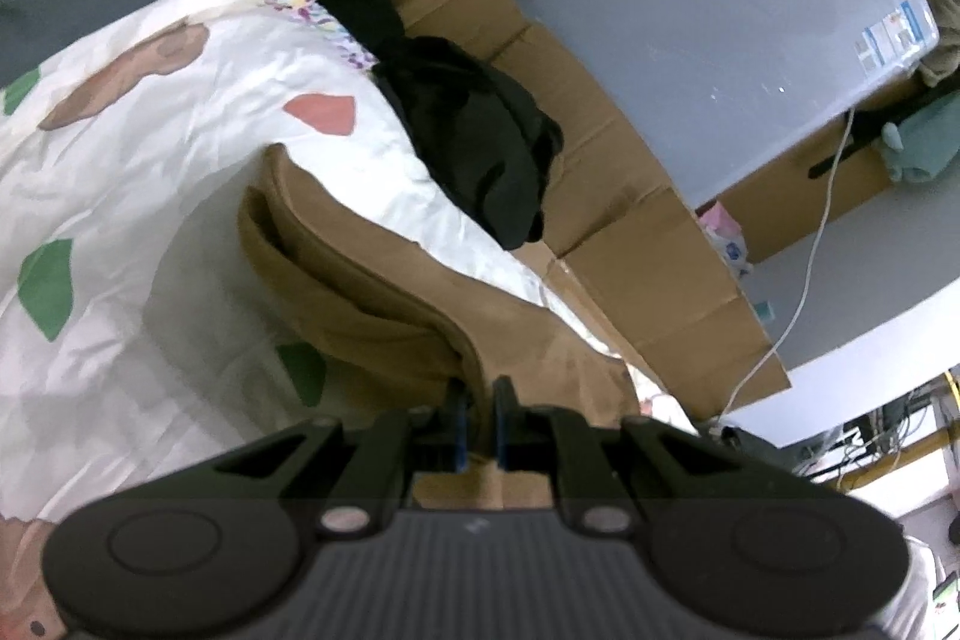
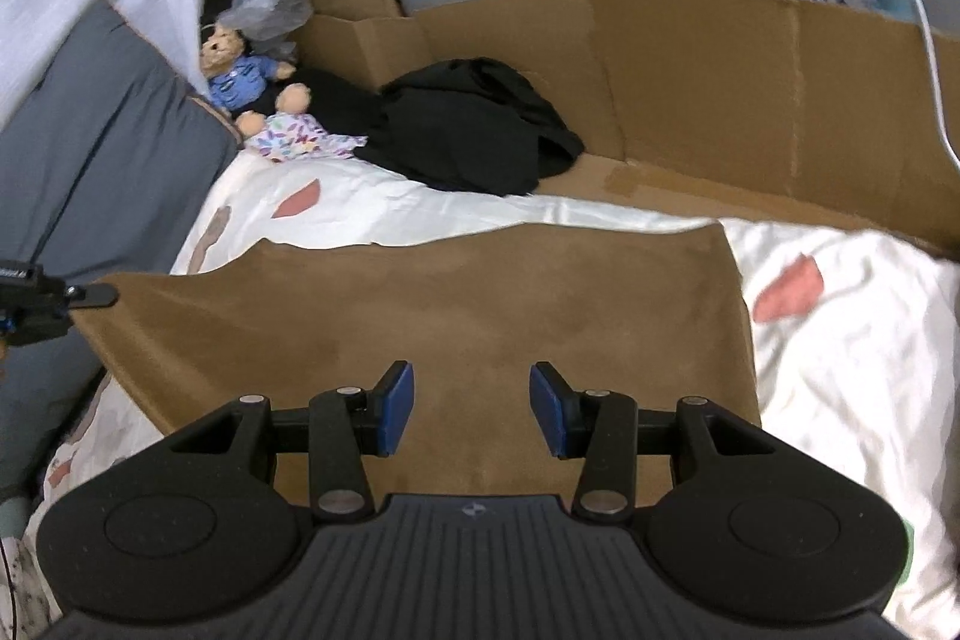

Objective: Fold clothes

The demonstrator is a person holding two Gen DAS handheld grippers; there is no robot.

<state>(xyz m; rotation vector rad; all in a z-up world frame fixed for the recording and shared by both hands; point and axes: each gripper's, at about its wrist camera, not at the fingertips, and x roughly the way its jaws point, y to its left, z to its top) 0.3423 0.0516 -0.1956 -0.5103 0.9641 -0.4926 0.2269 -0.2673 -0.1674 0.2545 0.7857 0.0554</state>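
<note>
Spread on the bed's white quilt (image 2: 840,340), the brown garment (image 2: 450,310) looks at least partly folded; my left gripper (image 1: 480,421) pinches its layered edge, my right gripper (image 2: 472,409) hovers wide above it, and black clothes (image 2: 468,136) lie unfolded.

- The brown garment (image 2: 432,304) is soft matt cloth with a suede-like nap.
- The bedsheet (image 2: 852,340) is smooth, faintly crinkled white cloth with coloured printed patches.
- The black garment (image 2: 474,136), at 12 o'clock from the brown one, is matt cloth.
- The cardboard (image 2: 708,94) is dull brown, taped at the seams.
- The right gripper (image 2: 472,412) is matt black plastic with blue pads (image 2: 399,409) and metal pivot pins.
</note>
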